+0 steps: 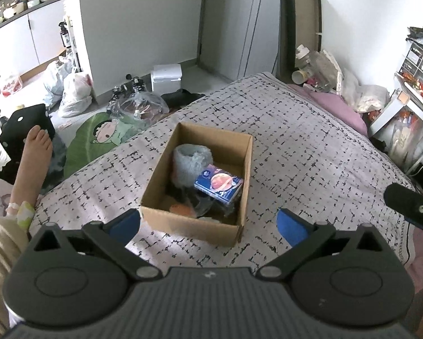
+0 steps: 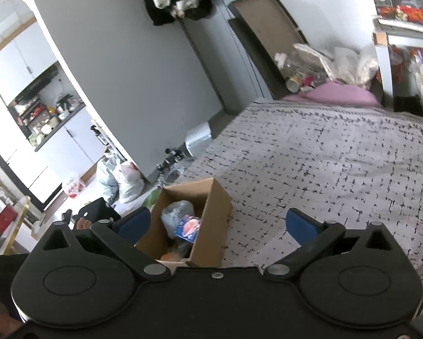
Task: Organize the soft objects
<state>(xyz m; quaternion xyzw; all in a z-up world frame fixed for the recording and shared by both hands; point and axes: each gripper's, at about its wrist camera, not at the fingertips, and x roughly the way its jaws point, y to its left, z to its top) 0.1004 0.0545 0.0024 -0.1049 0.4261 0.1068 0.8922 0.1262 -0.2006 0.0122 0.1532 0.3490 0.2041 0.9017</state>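
An open cardboard box [image 1: 180, 226] stands on the bed's grey patterned blanket [image 1: 310, 155]. Inside lie a fluffy pale-blue soft object [image 1: 190, 159], a blue tissue pack with a planet picture [image 1: 218, 183], and dark and orange items beneath. My left gripper [image 1: 208, 226] is open and empty, just in front of the box's near wall. My right gripper [image 2: 217, 224] is open and empty, above and to the right of the box [image 2: 211, 226]; the tissue pack [image 2: 189, 227] and fluffy object [image 2: 176, 212] show inside. The right gripper's body shows in the left wrist view [image 1: 409, 206].
A pink pillow [image 1: 338, 107] and plastic bags [image 1: 324, 67] lie at the bed's far end. A white shelf unit [image 1: 409, 99] stands at the right. On the floor to the left are a green cartoon mat [image 1: 98, 138], bags [image 1: 73, 93] and a person's bare foot [image 1: 36, 147].
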